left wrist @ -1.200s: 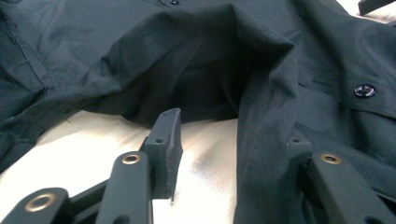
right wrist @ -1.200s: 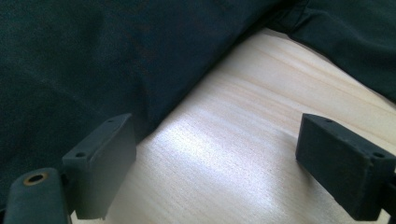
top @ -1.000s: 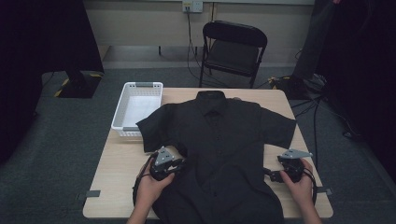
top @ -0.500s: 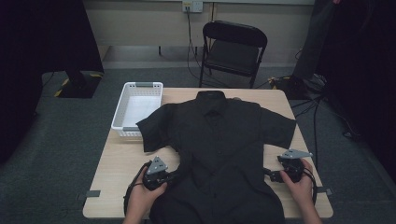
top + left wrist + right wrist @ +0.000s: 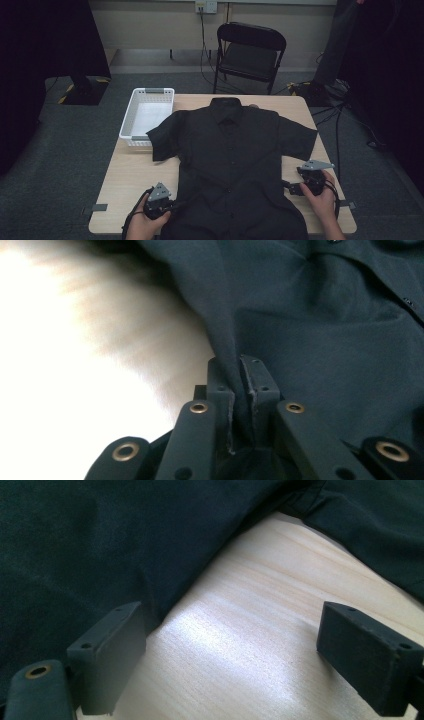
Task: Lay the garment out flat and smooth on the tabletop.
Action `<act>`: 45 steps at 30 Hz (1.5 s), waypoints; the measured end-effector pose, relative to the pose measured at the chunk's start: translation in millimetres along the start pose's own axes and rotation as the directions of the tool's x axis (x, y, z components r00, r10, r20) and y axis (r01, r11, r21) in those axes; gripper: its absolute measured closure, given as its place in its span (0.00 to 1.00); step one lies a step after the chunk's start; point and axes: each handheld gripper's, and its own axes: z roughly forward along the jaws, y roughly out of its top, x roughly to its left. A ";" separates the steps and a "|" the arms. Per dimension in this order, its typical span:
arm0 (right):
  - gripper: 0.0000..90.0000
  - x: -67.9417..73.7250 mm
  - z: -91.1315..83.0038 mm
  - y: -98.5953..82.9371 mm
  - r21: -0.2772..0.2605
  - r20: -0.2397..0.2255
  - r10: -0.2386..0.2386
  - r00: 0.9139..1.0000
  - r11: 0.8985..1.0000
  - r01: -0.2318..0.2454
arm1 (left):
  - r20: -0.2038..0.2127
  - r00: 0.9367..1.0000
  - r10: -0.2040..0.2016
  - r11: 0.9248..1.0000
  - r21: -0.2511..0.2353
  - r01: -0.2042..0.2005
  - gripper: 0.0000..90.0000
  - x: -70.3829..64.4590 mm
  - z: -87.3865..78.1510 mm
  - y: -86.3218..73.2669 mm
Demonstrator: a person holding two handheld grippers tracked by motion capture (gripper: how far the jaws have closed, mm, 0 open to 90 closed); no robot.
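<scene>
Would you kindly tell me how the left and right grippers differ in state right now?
The left gripper is shut, pinching the black short-sleeved shirt; the right gripper is open, holding nothing. The left grips the shirt's left side edge; the right sits on the light wooden table beside the right edge. Both rest low, near the hem.

**Layout Relative to the Claws**

The shirt [image 5: 232,165] lies flat on the bench [image 5: 125,175], between the left claw [image 5: 167,204] and the right claw [image 5: 292,188]. The basket [image 5: 147,117] sits on the bench beyond the left claw, just beside the shirt's sleeve. The chair [image 5: 250,55] stands behind the bench, well beyond both claws.
</scene>
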 end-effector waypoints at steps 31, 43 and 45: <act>1.00 27.6 -21.1 -3.8 0.032 -0.153 -0.013 0.988 0.999 0.018 | -0.083 0.994 -0.068 0.994 -0.093 0.060 0.89 27.2 9.9 28.1; 1.00 7.0 -50.3 -26.5 0.067 -0.100 -0.022 0.995 0.997 0.029 | -0.088 0.994 -0.059 0.997 -0.052 0.055 0.89 25.3 5.0 18.8; 0.97 5.3 -54.1 -26.8 0.018 -0.118 0.012 0.993 1.000 -0.010 | -0.115 0.992 -0.057 0.997 -0.055 0.051 0.79 24.6 5.6 19.0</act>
